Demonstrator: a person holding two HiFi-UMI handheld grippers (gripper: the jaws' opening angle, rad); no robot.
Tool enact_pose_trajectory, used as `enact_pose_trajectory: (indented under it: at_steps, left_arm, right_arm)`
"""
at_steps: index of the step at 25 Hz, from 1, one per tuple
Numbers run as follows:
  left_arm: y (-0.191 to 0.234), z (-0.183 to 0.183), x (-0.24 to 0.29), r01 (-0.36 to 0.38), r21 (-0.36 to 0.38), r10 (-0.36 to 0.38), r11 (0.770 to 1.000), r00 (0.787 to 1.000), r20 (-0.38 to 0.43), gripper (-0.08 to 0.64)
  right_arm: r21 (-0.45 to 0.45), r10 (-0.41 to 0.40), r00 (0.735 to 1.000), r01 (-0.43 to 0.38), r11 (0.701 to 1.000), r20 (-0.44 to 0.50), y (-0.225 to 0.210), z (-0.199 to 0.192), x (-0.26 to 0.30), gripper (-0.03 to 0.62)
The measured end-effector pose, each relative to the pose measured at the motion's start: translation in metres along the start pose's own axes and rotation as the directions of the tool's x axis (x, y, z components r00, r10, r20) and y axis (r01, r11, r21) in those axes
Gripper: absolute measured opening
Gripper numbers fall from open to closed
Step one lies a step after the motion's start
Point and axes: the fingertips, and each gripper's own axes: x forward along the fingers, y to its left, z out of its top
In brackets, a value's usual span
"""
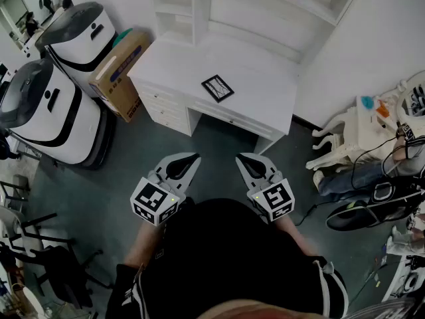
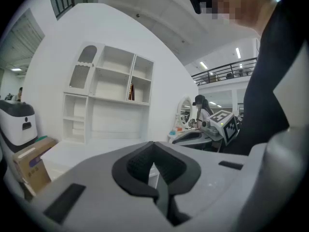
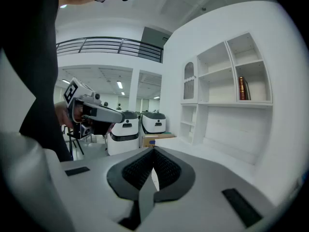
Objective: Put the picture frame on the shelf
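A small black picture frame (image 1: 217,88) lies flat on the white desk (image 1: 265,92) ahead of me in the head view. White shelves (image 1: 174,8) rise at the desk's back; the left gripper view shows the shelves (image 2: 110,98) too, and in the right gripper view the shelves (image 3: 227,86) stand at the right. My left gripper (image 1: 192,158) and right gripper (image 1: 242,158) hover side by side over the floor, well short of the desk. Both are shut with nothing between the jaws. The frame is hidden in both gripper views.
Two white and black machines (image 1: 46,105) and a cardboard box (image 1: 119,72) stand left of the desk. A white chair and cluttered side table (image 1: 362,128) stand to the right, with cables on the floor. A brown book (image 3: 242,88) stands on an upper shelf.
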Motion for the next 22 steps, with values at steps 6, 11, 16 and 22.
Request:
enact_pose_trajectory:
  at_steps: [6,11,16,22]
  left_arm:
    - [0.003,-0.001,0.006,0.017,-0.007,-0.017,1.000,1.000,-0.005,0.000]
    - [0.008,-0.002,0.010,0.028,-0.013,-0.028,1.000,1.000,-0.009,0.000]
    - [0.013,-0.006,0.010,0.033,-0.026,-0.034,0.999,0.999,-0.016,0.000]
    - [0.036,-0.012,-0.007,0.014,-0.047,-0.015,0.999,1.000,-0.025,0.000]
  right_arm:
    - [0.003,-0.006,1.000,0.006,1.000,-0.006,-0.003,-0.002,0.004,0.018]
    - [0.012,-0.013,1.000,0.013,1.000,-0.015,-0.005,-0.005,0.006,0.018]
    - [0.027,0.003,1.000,-0.002,1.000,-0.025,-0.002,-0.008,0.015,0.018]
    - [0.041,0.123,0.992,-0.123,0.992,0.000,0.028,-0.001,0.047,0.018]
